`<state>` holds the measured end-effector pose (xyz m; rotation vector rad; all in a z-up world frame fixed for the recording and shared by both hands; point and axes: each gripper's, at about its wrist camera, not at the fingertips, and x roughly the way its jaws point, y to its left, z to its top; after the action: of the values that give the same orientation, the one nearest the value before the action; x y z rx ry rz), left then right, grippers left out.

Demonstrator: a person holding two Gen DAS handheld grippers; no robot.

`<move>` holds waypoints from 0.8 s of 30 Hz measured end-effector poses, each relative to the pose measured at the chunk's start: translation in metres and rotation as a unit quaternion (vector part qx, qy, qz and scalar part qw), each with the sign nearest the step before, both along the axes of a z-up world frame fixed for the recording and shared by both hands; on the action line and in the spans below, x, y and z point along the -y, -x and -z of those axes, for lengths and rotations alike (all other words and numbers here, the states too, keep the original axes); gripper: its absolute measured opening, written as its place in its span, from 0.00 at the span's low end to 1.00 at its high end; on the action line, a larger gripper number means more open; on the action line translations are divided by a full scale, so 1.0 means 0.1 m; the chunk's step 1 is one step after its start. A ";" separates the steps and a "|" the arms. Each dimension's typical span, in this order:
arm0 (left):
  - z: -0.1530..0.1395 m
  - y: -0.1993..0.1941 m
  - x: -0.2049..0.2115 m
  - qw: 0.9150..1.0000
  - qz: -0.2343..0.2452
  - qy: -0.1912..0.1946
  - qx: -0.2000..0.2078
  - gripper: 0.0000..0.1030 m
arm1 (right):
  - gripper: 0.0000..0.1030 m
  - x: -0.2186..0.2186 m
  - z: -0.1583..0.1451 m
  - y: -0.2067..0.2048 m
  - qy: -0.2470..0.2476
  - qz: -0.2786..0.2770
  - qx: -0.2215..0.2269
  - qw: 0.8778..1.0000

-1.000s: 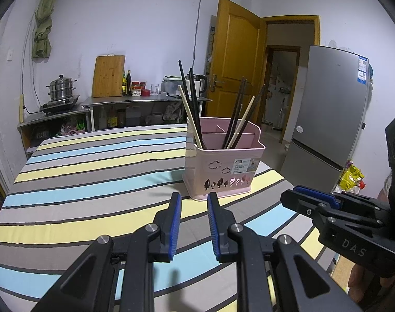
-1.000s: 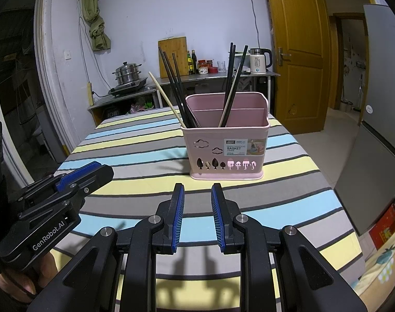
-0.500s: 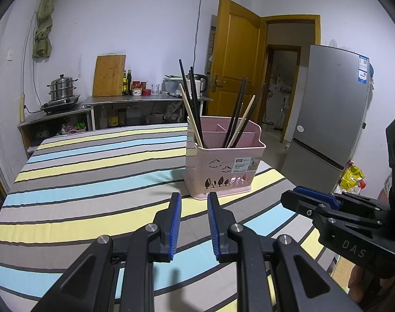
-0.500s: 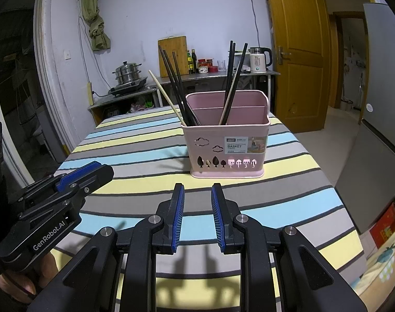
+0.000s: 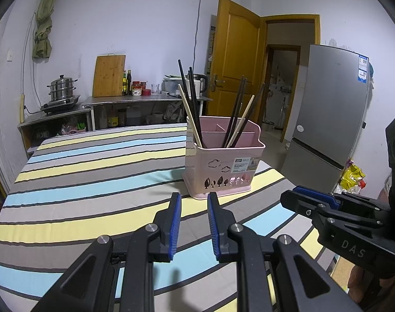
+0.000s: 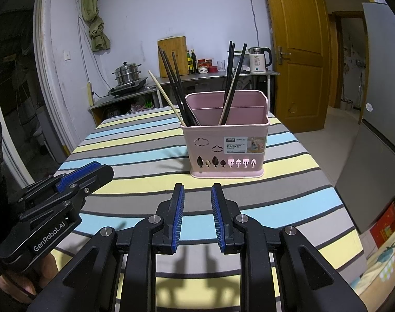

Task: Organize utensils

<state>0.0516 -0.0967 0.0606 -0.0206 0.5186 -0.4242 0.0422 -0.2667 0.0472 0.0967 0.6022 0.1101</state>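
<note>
Striped bench (image 5: 93, 182) unchanged over the last second: pink basket (image 6: 227, 145) of chopsticks (image 6: 175, 83) stands far-centre; left tool (image 5: 194, 208) and right tool (image 6: 197, 200) hover near, slightly parted, empty. Sorting looks finished or paused.

The left hand-held gripper (image 5: 194, 209) is matte black plastic, with two flat fingers lined by ribbed blue rubber pads (image 5: 175, 223) and round silver screws at the linkage joints. The matching right hand-held gripper (image 6: 196, 200) carries white "DAS" lettering on its side; the left one reads "GenRobot.AI". Part of a bare hand (image 6: 28, 280) shows, seemingly without a sleeve.
</note>
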 end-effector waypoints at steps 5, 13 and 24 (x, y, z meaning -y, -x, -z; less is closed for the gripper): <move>0.00 0.01 0.00 1.000 0.000 -0.001 0.001 0.20 | 0.22 0.01 0.00 -0.01 -0.001 0.000 0.000 1.000; 0.00 0.01 0.01 1.000 0.003 0.000 -0.002 0.20 | 0.22 0.01 0.01 0.01 -0.001 0.000 -0.001 1.000; 0.00 0.02 0.00 1.000 0.004 -0.002 -0.004 0.20 | 0.22 0.00 0.02 0.02 -0.001 0.001 -0.002 1.000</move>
<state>0.0499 -0.0970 0.0604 -0.0159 0.5277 -0.4307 0.0406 -0.2670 0.0447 0.1004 0.6050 0.1090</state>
